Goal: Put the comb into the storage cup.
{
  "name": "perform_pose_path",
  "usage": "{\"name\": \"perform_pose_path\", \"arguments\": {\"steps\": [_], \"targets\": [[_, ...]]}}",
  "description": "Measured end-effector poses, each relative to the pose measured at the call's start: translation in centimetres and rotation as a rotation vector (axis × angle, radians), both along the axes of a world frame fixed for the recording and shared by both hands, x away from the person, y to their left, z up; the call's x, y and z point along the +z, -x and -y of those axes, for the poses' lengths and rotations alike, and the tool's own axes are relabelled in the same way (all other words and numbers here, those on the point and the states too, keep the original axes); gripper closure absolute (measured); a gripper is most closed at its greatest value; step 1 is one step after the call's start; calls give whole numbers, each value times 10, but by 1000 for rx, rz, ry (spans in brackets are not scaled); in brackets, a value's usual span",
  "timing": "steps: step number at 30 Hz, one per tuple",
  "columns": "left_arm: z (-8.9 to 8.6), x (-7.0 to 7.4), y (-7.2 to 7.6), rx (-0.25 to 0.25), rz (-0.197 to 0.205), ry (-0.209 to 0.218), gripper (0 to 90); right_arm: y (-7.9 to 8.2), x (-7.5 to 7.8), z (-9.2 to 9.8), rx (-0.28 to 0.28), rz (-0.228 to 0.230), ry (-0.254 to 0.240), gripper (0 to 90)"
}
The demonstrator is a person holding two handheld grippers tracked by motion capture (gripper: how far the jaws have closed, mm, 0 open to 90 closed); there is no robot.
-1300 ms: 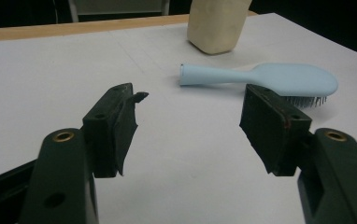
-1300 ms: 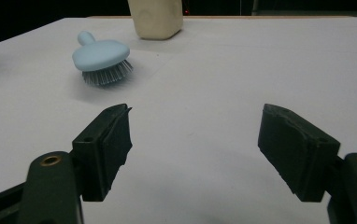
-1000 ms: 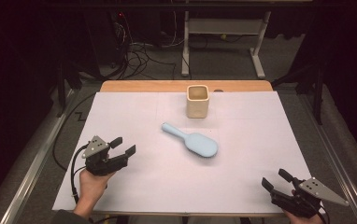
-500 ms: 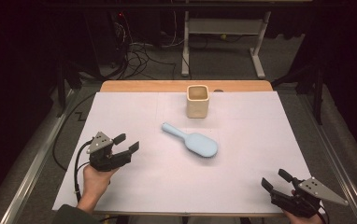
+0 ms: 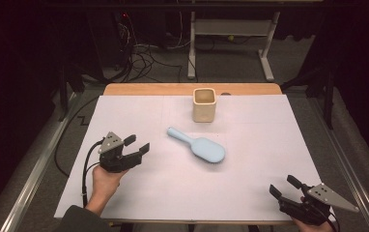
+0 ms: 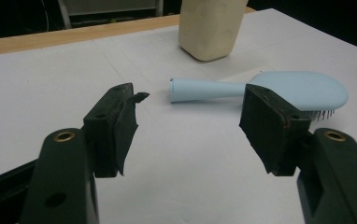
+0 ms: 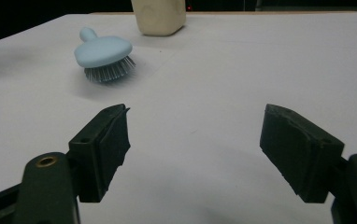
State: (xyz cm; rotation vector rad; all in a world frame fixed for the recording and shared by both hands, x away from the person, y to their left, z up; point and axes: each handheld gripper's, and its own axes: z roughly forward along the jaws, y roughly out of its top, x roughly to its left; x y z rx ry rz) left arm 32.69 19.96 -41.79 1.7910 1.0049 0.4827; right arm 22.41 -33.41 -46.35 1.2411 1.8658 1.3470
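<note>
While the left tongs [image 5: 136, 144] hang spread wide over the bench [image 5: 124, 116], nothing between the jaws, the brush [image 5: 198, 146] lies near mid-bench, bristles down, handle toward the far-left, head toward the near-right. It sits apart from both tongs, w/ the left ones nearer. The right tongs [image 5: 284, 186] are also released & empty, low at the near-right corner, well apart from the brush.

Step in hand, as I judge it: left tongs reaching for the brush handle. In the left gripper view the handle [image 6: 204, 88] runs across, just beyond the jaw tips, head off to the right.

To do it well:
- Bring the jaws to either side of the handle, not the head; the handle is narrow & round, so it should fit the gap easily.
- Grip mid-handle or nearer the head, since the head end prob. weighs more & may droop from a tip hold.
- Come down low so the pads catch the handle's sides, w/o scraping the bench.
- Clench square to the handle; a slanted bite could make it roll out.

Containers: one cream cup [image 5: 204, 104] stands upright at the far edge, beyond the brush & apart from it. Mouth is open; from the high view the inside looks empty, though its bottom is dim. Likely where the brush goes, handle-first or head-first can't be told.
</note>
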Motion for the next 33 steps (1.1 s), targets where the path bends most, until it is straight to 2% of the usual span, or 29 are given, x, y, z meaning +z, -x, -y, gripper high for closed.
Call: {"name": "perform_pose_path", "arguments": {"steps": [14, 18, 33], "targets": [[14, 3, -15, -2, 1, -27, 383, -1, -1, -1, -4, -5, 0, 245], [17, 2, -20, -6, -3, -43, 382, -3, -1, -4, 12, -7, 12, 246], [29, 5, -31, -21, -7, -47, 385, -4, -1, -4, 9, -9, 10, 247]]}}
